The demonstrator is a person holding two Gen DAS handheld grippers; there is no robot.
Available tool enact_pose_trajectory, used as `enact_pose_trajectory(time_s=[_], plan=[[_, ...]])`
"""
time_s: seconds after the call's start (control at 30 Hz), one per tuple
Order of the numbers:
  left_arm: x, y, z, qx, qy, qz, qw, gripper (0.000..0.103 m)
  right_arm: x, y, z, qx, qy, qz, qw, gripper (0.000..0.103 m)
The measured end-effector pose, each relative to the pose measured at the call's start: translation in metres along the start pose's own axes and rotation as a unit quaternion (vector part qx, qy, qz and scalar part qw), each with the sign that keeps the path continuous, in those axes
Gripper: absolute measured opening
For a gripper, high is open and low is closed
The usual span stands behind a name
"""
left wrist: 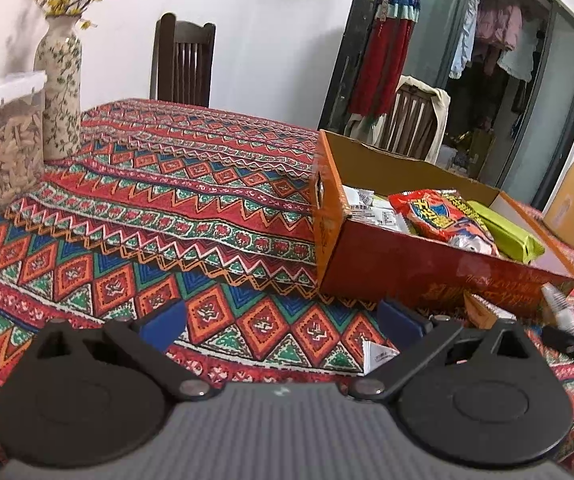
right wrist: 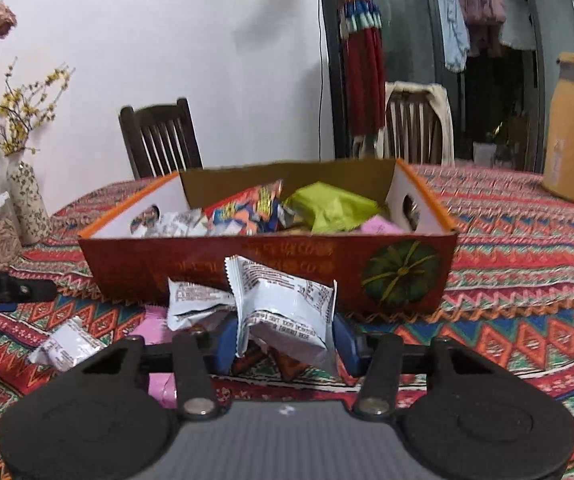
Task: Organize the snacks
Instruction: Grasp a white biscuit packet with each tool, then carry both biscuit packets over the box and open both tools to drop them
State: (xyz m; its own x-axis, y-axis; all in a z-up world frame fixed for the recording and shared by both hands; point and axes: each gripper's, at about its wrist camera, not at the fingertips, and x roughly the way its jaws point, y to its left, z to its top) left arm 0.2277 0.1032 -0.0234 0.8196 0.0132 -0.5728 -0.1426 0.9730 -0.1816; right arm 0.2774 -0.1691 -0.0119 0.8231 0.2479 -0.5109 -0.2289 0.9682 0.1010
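The right claw [right wrist: 285, 340] sits low in the centre of the right wrist view, its two blue pads closed on a white snack packet [right wrist: 287, 304] with printed text, which stands crumpled between them. Just left of it a second white packet [right wrist: 197, 302] lies on the tablecloth [right wrist: 527, 280], with a pink packet [right wrist: 161, 360] and another small white packet [right wrist: 65, 346] at lower left. Directly behind the gripped packet, mid-frame, is the orange cardboard box [right wrist: 403, 270], open at the top and holding a green packet [right wrist: 331, 206], a red and blue packet [right wrist: 247, 210] and white ones.

In the left wrist view the left claw [left wrist: 283, 322] hangs at the bottom centre, its pads wide apart with nothing between them, over bare patterned cloth. The box [left wrist: 407, 264] is at right of the frame. A flowered vase [left wrist: 61, 92] and a clear tub of seeds [left wrist: 5, 140] stand at upper left.
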Motion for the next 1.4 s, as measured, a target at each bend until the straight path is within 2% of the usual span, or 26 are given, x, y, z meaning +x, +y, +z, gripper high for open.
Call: enact_pose_trajectory(time_s=[0.17, 0.23, 0.33, 0.5, 0.63, 0.67, 0.77, 1.03, 1.27, 1.4], plan=[[-0.013, -0.031, -0.003, 0.064, -0.007, 0.008, 0.9979, 0.103, -0.013, -0.012, 0.000, -0.004, -0.016, -0.005, 1.000, 0.049], [-0.016, -0.045, -0.007, 0.087, 0.000, 0.002, 0.9962, 0.103, -0.010, -0.017, -0.003, 0.002, -0.013, 0.000, 1.000, 0.049], [-0.013, -0.067, -0.017, 0.134, 0.018, 0.012, 0.9907, 0.103, -0.004, -0.018, -0.008, 0.003, -0.006, 0.008, 1.000, 0.050], [-0.005, -0.082, -0.029, 0.161, 0.038, 0.015, 0.9862, 0.102, -0.004, -0.018, -0.013, 0.005, -0.009, 0.023, 1.000, 0.050], [0.006, -0.086, -0.033, 0.162, 0.056, 0.022, 0.9850, 0.091, -0.004, -0.018, -0.014, 0.007, -0.009, 0.035, 0.999, 0.051], [0.009, -0.087, -0.035, 0.163, 0.061, 0.024, 0.9845, 0.082, -0.005, -0.018, -0.014, 0.006, -0.010, 0.037, 0.999, 0.051], [0.010, -0.085, -0.035, 0.157, 0.064, 0.016, 0.9854, 0.066, -0.006, -0.017, -0.014, 0.006, -0.014, 0.043, 0.999, 0.051], [0.002, -0.087, -0.037, 0.151, 0.055, 0.008, 0.9870, 0.055, -0.008, -0.016, -0.014, 0.005, -0.018, 0.047, 0.999, 0.052], [-0.012, -0.090, -0.030, 0.112, 0.025, -0.003, 0.9934, 0.054, -0.009, -0.016, -0.014, 0.003, -0.022, 0.047, 0.999, 0.052], [-0.025, -0.099, -0.021, 0.117, 0.000, -0.008, 0.9931, 0.054, -0.007, -0.014, -0.012, 0.000, -0.013, 0.047, 0.999, 0.052]])
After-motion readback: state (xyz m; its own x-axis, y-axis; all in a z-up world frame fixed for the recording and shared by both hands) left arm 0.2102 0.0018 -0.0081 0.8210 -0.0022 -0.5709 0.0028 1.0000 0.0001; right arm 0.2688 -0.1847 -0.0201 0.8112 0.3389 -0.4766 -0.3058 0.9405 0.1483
